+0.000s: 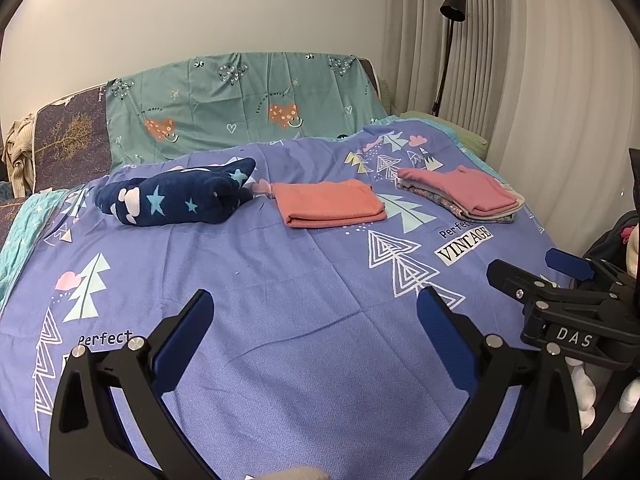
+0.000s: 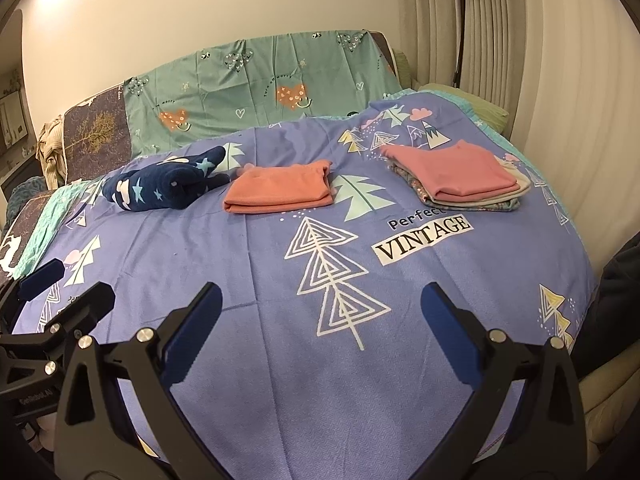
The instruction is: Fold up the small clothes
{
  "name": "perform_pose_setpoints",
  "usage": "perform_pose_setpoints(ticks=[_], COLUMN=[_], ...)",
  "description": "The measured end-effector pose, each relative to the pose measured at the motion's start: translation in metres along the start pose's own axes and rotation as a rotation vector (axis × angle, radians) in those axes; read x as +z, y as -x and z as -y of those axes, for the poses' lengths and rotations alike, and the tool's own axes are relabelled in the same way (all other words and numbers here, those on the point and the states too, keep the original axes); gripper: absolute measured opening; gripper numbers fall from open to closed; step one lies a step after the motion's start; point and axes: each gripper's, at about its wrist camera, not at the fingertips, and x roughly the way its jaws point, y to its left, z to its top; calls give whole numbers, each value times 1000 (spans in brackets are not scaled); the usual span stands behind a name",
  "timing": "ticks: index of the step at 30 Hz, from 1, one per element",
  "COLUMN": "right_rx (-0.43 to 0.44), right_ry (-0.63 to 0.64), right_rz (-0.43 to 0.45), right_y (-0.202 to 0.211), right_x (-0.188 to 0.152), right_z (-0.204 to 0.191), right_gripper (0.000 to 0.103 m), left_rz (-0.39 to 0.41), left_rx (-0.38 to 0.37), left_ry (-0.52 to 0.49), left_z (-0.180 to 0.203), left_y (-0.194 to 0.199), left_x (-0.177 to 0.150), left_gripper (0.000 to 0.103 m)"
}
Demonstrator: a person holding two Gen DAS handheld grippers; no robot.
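A folded orange garment (image 1: 330, 202) (image 2: 280, 189) lies mid-bed on the purple sheet (image 1: 280, 280) (image 2: 260, 272). To its right is a stack of folded clothes with a pink one on top (image 1: 464, 192) (image 2: 456, 176). To its left lies a rumpled navy star-print garment (image 1: 180, 196) (image 2: 168, 186). My left gripper (image 1: 316, 304) is open and empty above the near part of the sheet. My right gripper (image 2: 322, 296) is open and empty beside it; it also shows in the left wrist view (image 1: 536, 270), and the left gripper in the right wrist view (image 2: 70, 280).
A teal patterned cloth (image 1: 248, 104) (image 2: 260, 84) covers the headboard. A black floor lamp (image 1: 450, 40) (image 2: 460, 20) and pale curtains (image 1: 520, 80) stand at the right. A green pillow (image 1: 452, 132) lies at the far right corner. Clothes hang at far left (image 1: 18, 148).
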Motion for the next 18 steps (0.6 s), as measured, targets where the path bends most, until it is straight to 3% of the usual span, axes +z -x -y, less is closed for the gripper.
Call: perform_pose_setpoints(ticks=[18], right_rx=[-2], right_ry=[12], right_rz=[4], right_y=[1], right_x=[-3], right_z=[-1], right_gripper=[101], left_rz=[16], left_rx=[14], left_ry=[-1], left_z=[2], left_y=[5], left_x=[-2], left_gripper=[102])
